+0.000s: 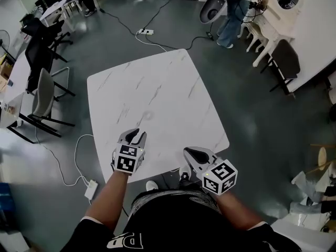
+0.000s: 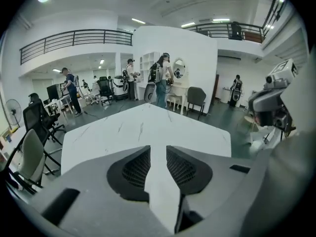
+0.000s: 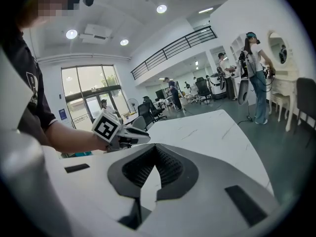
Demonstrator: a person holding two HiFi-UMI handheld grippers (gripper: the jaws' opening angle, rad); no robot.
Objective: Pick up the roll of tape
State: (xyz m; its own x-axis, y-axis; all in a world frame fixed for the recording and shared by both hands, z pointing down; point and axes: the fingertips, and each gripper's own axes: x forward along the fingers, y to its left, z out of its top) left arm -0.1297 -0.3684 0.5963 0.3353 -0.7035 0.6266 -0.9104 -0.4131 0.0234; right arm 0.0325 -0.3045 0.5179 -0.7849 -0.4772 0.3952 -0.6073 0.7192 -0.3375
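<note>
A white marbled table (image 1: 168, 77) fills the middle of the head view. On it, ahead of my left gripper, lies a faint pale ring (image 1: 147, 115), too dim to tell for sure as the roll of tape. My left gripper (image 1: 137, 134) hovers over the table's near edge, its jaws a little apart (image 2: 158, 149) with only bare tabletop showing between them. My right gripper (image 1: 187, 151) is at the near right edge, its fingertips touching (image 3: 155, 147) and holding nothing. The right gripper view shows the left gripper (image 3: 129, 134) off to its left.
Grey floor surrounds the table. Chairs (image 1: 44, 96) and desks stand to the left. A power strip (image 1: 90, 189) with its white cable lies on the floor by the near left corner. People stand by a white counter (image 1: 239, 9) at the far right.
</note>
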